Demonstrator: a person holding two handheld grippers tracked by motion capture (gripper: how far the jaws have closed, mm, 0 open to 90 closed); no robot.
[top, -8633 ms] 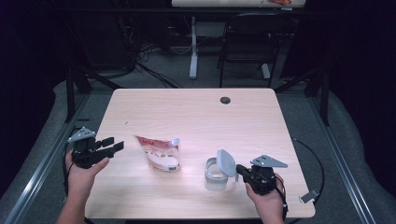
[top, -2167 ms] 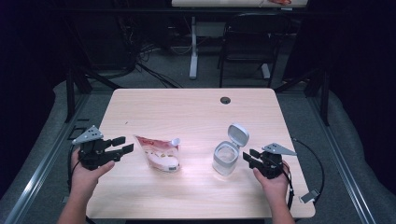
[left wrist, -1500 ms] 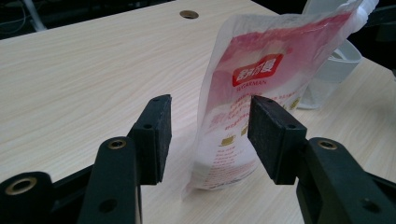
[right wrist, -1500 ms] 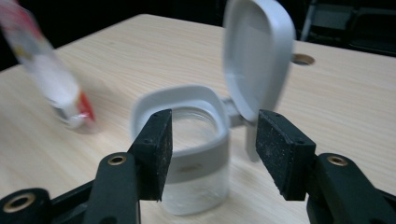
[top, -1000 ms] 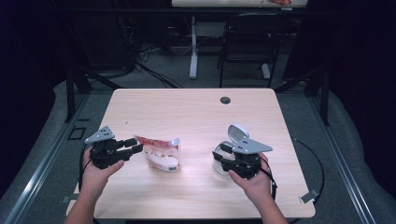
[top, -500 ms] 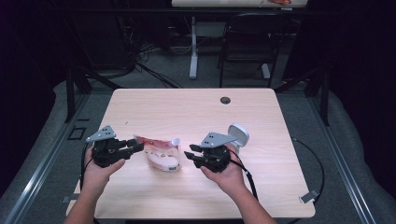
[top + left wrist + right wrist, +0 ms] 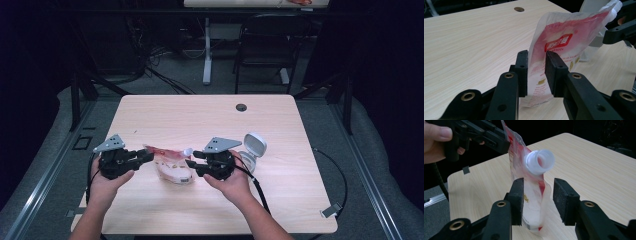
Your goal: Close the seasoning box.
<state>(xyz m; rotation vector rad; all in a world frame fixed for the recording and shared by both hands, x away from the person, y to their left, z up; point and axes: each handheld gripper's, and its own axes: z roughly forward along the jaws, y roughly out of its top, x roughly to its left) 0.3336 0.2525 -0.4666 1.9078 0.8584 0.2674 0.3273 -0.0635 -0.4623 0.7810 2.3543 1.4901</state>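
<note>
A red-and-white spouted pouch [image 7: 170, 162] lies mid-table between my two grippers. My left gripper [image 7: 145, 156] is shut on its flat end; its jaws have just been closing, and its pads [image 7: 555, 67] press the pouch [image 7: 564, 32] from both sides. My right gripper [image 7: 192, 162] faces it from the right. Its jaws have just been opening and stand open astride the pouch [image 7: 534, 192], just below the white spout [image 7: 540, 161], with a gap at the right pad. In the right gripper view the left gripper [image 7: 499, 142] holds the pouch's far edge.
A clear plastic container with its white hinged lid up [image 7: 252, 147] stands just right of my right hand. The wooden table [image 7: 210, 120] has a cable hole [image 7: 241, 107] at the back. A chair [image 7: 265, 45] and table legs stand beyond it.
My right gripper has moved left, away from the container and up to the pouch's spout end. The left gripper's jaws have narrowed onto the pouch's other end.
</note>
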